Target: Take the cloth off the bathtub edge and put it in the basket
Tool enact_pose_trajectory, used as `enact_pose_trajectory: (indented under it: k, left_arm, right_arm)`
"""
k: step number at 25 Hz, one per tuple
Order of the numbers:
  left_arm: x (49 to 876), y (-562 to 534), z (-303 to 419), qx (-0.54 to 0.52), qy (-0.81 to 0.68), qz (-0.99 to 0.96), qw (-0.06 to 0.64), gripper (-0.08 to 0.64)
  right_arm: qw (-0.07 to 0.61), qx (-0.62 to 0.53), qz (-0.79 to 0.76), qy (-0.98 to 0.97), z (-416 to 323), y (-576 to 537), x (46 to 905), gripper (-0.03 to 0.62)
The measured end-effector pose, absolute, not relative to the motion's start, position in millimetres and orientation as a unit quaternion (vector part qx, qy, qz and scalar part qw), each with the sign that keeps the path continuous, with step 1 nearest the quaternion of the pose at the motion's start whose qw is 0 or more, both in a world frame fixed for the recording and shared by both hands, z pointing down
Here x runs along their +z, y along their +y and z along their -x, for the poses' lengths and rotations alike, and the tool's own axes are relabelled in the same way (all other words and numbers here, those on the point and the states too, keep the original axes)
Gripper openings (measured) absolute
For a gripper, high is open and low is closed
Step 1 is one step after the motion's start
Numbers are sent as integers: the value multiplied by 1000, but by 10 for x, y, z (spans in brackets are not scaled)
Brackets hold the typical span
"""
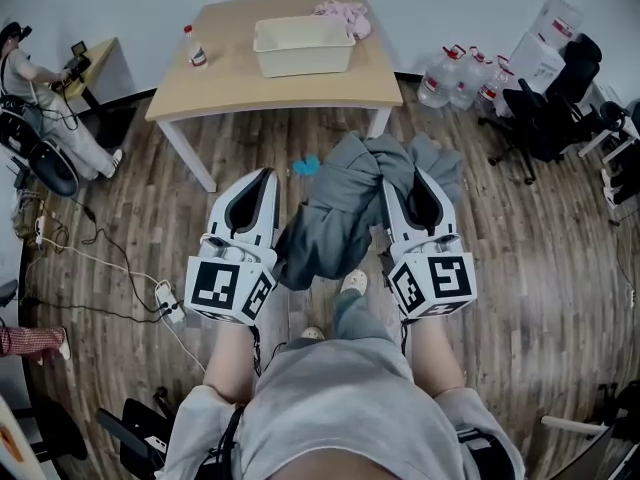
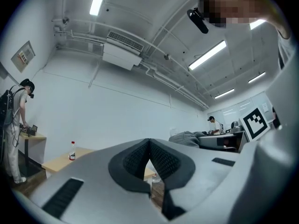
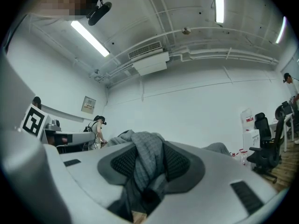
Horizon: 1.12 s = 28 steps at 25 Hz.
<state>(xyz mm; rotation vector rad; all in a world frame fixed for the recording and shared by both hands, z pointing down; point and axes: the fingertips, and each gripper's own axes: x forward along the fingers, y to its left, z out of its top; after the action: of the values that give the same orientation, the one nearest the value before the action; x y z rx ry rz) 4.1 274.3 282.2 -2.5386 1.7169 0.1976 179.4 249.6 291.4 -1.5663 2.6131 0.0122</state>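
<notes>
Grip: the right gripper (image 3: 148, 166) pinches a thick fold of the crumpled grey knitted cloth (image 3: 143, 154) between its ribbed pads, and the jaws stand wide on the bunch.

Load: in the head view the grey cloth (image 1: 338, 208) hangs from the right gripper (image 1: 393, 180) in a loose mass. It sags toward the person's legs, above the wooden plank floor (image 1: 150, 188) and clear of any edge.

Second tool: the left gripper (image 1: 268, 176) is just beside the cloth. Its jaws are pressed together at the tips (image 2: 149, 144) with nothing between them.

Destination: a cream rectangular plastic basket (image 1: 300, 64) stands on the pale wooden counter (image 1: 230, 90), ahead of both grippers and well apart from them. It looks empty from here.

Neighbours on the counter: a bundle of pink fabric (image 1: 345, 13) just behind the basket, and a small clear bottle with a red cap (image 1: 195, 48) to its left.

Surroundings: large clear water jugs (image 1: 460, 73) on the floor to the right.

Step in hand, as judged: carry to the basket.

Handling notes:
- Hold the pinch firm, since only one fold is caught.
- Raise the load so the trailing part clears the counter edge and the basket rim.
- Centre it over the basket before the jaws part.
- The left gripper could gather the hanging bulk.
- Steer clear of the bottle.
</notes>
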Motion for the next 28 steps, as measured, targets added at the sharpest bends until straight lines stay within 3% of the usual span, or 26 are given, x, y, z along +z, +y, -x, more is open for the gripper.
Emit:
enact_pose_trajectory:
  k: [28]
  left_arm:
    - [2719,117,-371,61,620,780,59,14]
  right_arm:
    - [35,14,415,909,-1867,-390,2887,159]
